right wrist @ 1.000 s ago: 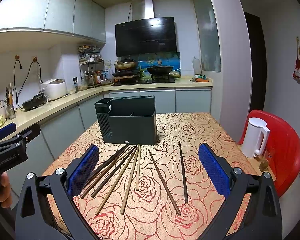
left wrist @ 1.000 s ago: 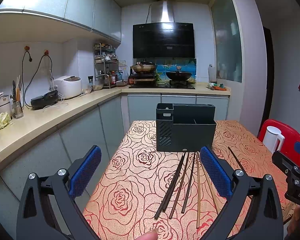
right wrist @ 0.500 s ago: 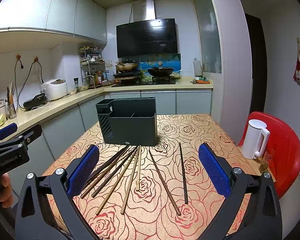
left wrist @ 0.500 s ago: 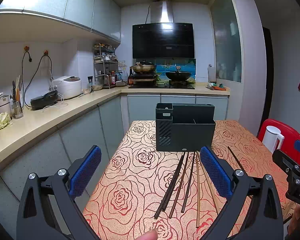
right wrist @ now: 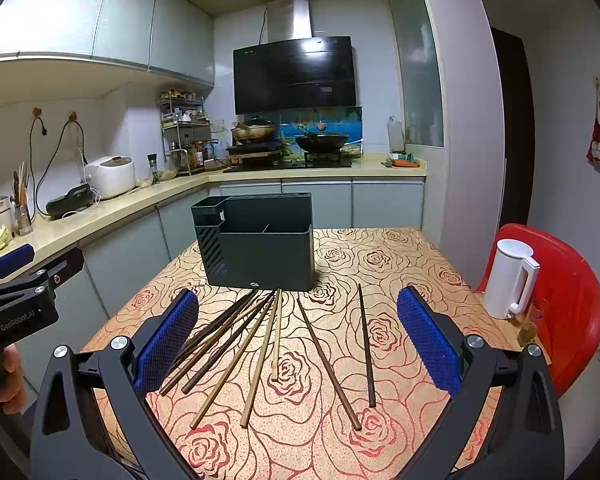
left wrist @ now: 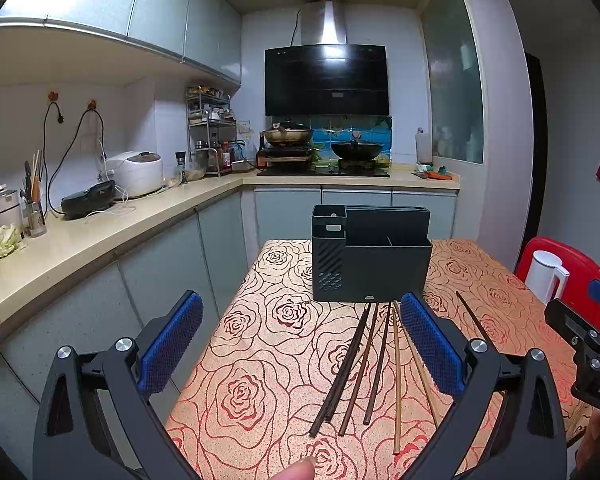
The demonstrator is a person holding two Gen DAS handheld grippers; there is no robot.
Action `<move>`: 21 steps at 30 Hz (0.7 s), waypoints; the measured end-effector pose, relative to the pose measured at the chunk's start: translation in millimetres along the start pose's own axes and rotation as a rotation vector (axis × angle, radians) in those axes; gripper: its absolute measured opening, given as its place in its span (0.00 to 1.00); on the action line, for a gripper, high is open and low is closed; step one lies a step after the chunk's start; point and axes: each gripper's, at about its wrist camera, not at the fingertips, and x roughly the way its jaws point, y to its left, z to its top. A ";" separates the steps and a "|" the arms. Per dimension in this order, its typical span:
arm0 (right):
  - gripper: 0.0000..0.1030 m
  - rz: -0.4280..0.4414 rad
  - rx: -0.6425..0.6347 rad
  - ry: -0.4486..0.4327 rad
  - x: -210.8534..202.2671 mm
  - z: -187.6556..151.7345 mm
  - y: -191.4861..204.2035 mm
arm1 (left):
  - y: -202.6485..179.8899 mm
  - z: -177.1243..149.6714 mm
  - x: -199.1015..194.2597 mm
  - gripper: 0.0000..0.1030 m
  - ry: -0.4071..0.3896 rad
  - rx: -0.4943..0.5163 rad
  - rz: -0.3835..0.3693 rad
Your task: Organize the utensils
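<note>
Kitchen table [right wrist: 400,248]; both tools agape, empty.

A dark holder [right wrist: 260,254] is standing upright toward the far end of the table, its open top showing a tall narrow slot on the left and wider divided compartments beside it. Chopsticks [right wrist: 260,344] are lying flat in front of it, fanning toward the camera, dark and light brown mixed. One dark stick [right wrist: 366,344] is lying apart on the right.
</note>
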 end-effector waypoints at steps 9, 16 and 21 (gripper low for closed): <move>0.94 0.000 -0.001 0.002 0.2 -0.4 -0.2 | 0.7 -3.6 1.9 0.93 0.008 0.003 -0.001; 0.94 -0.005 0.000 0.013 4.3 -3.4 -3.6 | 1.5 -8.4 6.4 0.93 0.020 0.007 -0.002; 0.94 -0.008 -0.008 0.023 7.4 -4.4 -3.7 | 4.2 -10.1 9.3 0.93 0.033 0.023 -0.010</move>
